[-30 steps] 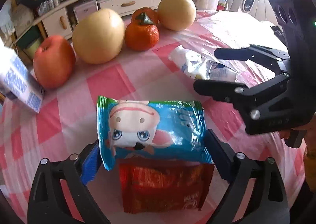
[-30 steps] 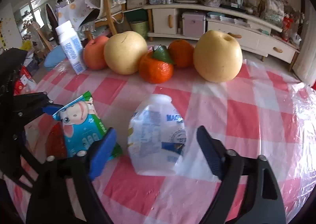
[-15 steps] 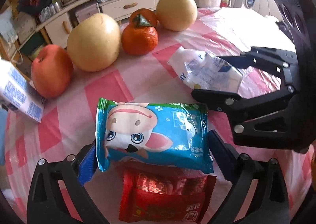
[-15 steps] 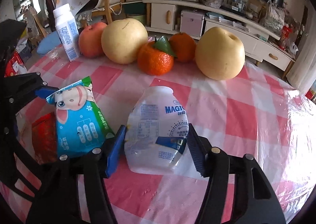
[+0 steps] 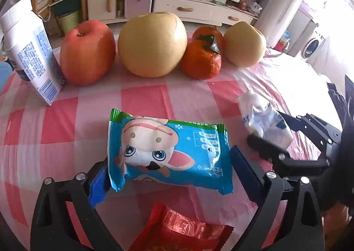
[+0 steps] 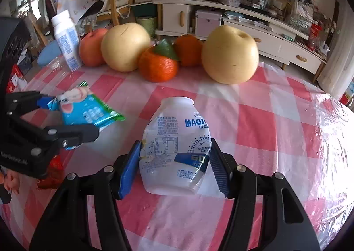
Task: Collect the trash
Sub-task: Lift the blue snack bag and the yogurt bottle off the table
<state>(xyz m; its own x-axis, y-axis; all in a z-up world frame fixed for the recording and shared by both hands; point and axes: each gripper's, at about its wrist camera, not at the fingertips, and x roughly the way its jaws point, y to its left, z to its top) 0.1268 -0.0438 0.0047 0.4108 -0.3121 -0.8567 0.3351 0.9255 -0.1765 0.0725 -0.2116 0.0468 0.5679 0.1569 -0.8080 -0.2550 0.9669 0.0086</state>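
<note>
My left gripper (image 5: 170, 173) is shut on a blue snack wrapper with a cartoon animal (image 5: 168, 151) and holds it above the pink checked table (image 5: 143, 100). A red wrapper (image 5: 181, 231) lies on the cloth below it. My right gripper (image 6: 174, 167) is shut on an empty white plastic drink bottle (image 6: 177, 144), lifted off the cloth. In the right wrist view the left gripper (image 6: 68, 116) holds the blue wrapper (image 6: 84, 111) at the left. In the left wrist view the right gripper (image 5: 281, 133) holds the bottle (image 5: 263, 122) at the right.
At the table's far side stand a white milk carton (image 5: 28, 52), a red apple (image 5: 87, 54), a large pear (image 5: 152, 43), two tangerines (image 5: 202, 60) and another pear (image 5: 244, 44). Cabinets (image 6: 254, 29) stand behind the table.
Both grippers closed on their items and lifted them: the blue wrapper rose off the red one, and the bottle was gripped and raised. Both cameras tilted up.
</note>
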